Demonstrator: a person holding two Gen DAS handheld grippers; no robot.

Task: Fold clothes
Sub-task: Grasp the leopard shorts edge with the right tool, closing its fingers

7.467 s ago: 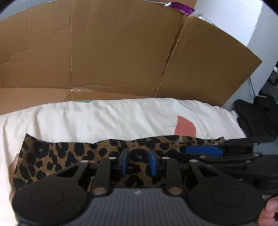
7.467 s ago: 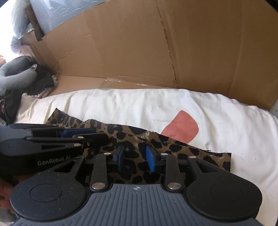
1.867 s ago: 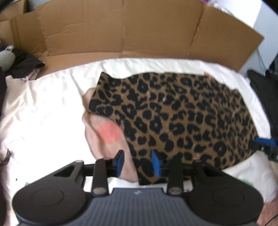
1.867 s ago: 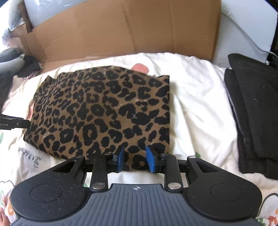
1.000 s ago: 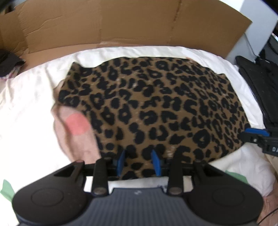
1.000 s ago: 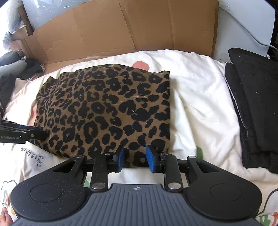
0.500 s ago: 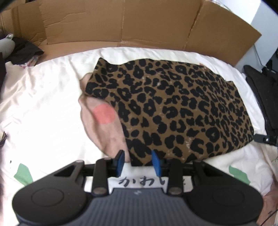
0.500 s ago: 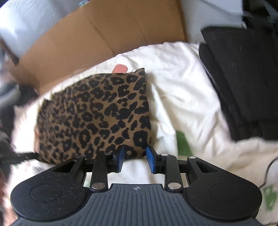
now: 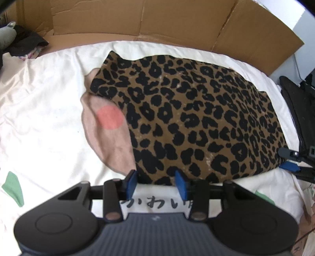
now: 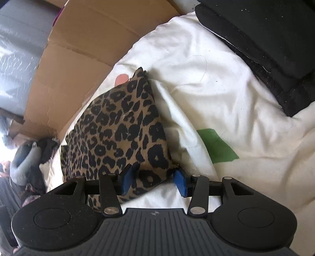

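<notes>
White bedding [image 9: 49,110] carries a folded leopard cloth [image 9: 196,122] (cardboard [image 9: 137,17] behind), with left gripper [image 9: 156,182] and right gripper [image 10: 153,180] both wide, holding nothing.

1. One leopard-print garment [image 9: 196,122], folded, lies mid-scene on the bedding.
2. One white sheet [image 9: 45,110] carries two green patches, near left [image 9: 13,187] and near right [image 9: 263,198], and one pink dot [image 9: 110,117].
3. Two grippers: the left [image 9: 156,182] nearest, the right [image 9: 289,161] at the right edge.
4. One cardboard sheet [image 9: 157,19] stands far behind.
5. One stack of black clothes [image 10: 265,45] sits at right.
</notes>
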